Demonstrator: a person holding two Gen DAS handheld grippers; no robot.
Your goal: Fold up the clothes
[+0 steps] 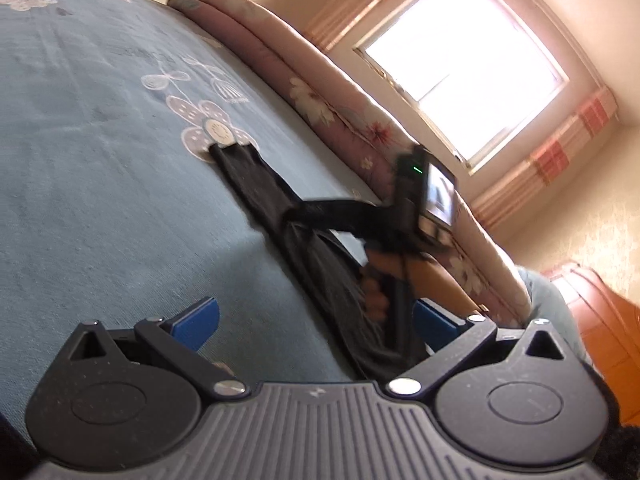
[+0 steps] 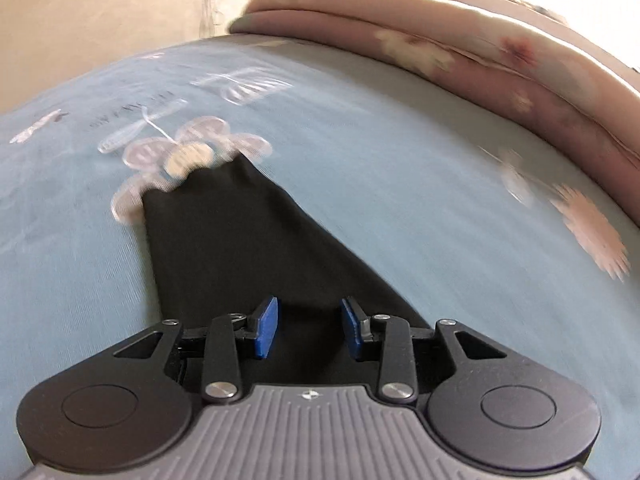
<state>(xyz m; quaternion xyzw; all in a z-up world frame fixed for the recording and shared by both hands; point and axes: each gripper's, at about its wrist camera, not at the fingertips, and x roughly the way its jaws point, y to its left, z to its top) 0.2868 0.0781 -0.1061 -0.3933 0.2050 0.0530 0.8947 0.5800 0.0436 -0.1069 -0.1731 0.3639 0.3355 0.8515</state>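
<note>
A long black garment (image 2: 224, 240) lies flat on the light blue bedsheet (image 2: 400, 200), its narrow end on an embroidered flower (image 2: 192, 152). My right gripper (image 2: 309, 328) hovers over the wide end, its blue pads (image 2: 266, 328) apart with only flat cloth behind them. In the left wrist view the same black garment (image 1: 256, 184) runs diagonally across the bedsheet (image 1: 100, 160). My left gripper (image 1: 316, 324) stands wide open, with the garment's near end passing between its pads untouched. A hand (image 1: 378, 292) holds the right tool, whose small screen (image 1: 438, 196) shows above the garment.
A folded pink floral quilt (image 1: 320, 100) lies along the bed's far side, also seen as the quilt (image 2: 480, 64) in the right wrist view. Behind it are a bright window (image 1: 460, 68) with checked curtains and orange wooden furniture (image 1: 600, 320).
</note>
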